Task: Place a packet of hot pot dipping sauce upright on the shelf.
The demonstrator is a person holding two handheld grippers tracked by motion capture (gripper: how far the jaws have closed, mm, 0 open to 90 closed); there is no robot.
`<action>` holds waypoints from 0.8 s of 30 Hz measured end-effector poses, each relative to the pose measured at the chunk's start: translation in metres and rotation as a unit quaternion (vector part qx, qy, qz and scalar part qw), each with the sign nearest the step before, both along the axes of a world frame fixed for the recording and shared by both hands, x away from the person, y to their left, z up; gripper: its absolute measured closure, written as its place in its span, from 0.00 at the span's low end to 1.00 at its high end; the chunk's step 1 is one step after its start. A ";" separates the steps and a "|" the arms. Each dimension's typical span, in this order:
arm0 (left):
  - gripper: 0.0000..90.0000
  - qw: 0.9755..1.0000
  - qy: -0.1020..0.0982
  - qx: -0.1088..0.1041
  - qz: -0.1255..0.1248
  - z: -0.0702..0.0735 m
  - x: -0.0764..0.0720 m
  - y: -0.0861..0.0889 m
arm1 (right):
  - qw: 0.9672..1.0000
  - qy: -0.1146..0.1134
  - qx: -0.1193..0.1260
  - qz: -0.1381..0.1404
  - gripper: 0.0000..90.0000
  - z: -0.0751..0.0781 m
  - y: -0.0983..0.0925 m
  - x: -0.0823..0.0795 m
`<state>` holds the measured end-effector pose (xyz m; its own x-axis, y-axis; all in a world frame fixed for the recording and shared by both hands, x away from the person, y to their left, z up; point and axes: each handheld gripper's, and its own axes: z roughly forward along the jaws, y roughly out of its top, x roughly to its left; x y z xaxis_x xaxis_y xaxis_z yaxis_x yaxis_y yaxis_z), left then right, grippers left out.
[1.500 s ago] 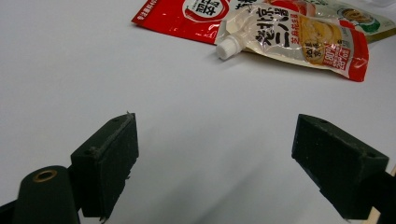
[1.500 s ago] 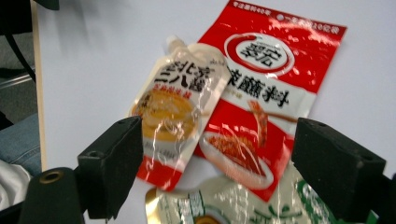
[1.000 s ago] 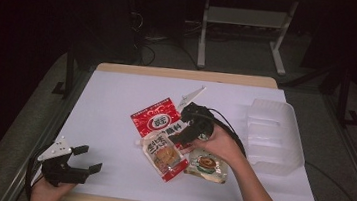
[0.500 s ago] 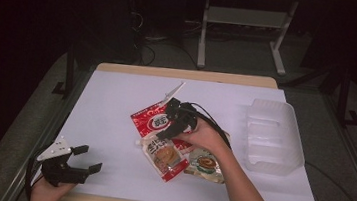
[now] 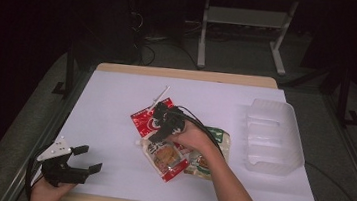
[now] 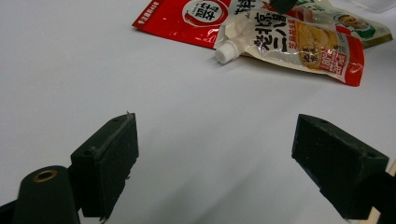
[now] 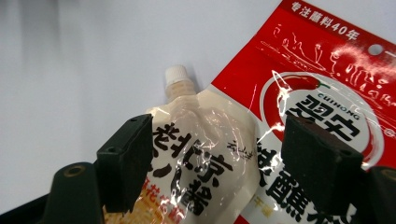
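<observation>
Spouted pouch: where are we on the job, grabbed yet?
Done: nothing visibly; the clear tray holds no packets. In hand: the right gripper is over the spouted pouch, jaws just closing, astride its neck end, pads not yet pressing. Left: grip and move the pouch, presumably to the tray, then the red packet and green packet. The left gripper waits open at the table's near edge.

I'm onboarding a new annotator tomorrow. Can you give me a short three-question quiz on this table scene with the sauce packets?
1. True or false: the left gripper holds a packet.
2. Which packet lies between the right gripper jaws: A) the spouted pouch, B) the green packet, C) the clear plastic tray?
3. What colour is the flat packet under the spouted pouch's edge?

Key: 1 false, its jaws stand open over bare table; 2 A; 3 red.
</observation>
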<state>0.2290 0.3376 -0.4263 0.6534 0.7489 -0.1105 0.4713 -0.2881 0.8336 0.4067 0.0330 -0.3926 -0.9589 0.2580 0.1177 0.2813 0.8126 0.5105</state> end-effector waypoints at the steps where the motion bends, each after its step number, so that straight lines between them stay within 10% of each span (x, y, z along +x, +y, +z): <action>1: 0.16 1.000 0.000 -0.002 0.001 0.000 0.000 0.000 | 1.000 0.002 -0.003 -0.001 0.30 -0.002 0.001 0.000; 24: 0.16 1.000 0.001 -0.008 0.000 0.001 -0.001 -0.001 | 0.998 0.002 -0.060 0.008 0.59 -0.023 0.016 -0.002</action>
<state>0.2276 0.3361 -0.4251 0.6526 0.7474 -0.1247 0.4739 -0.2742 0.8368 0.4045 0.0492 -0.4156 -0.9625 0.2557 0.0901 0.2699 0.8720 0.4084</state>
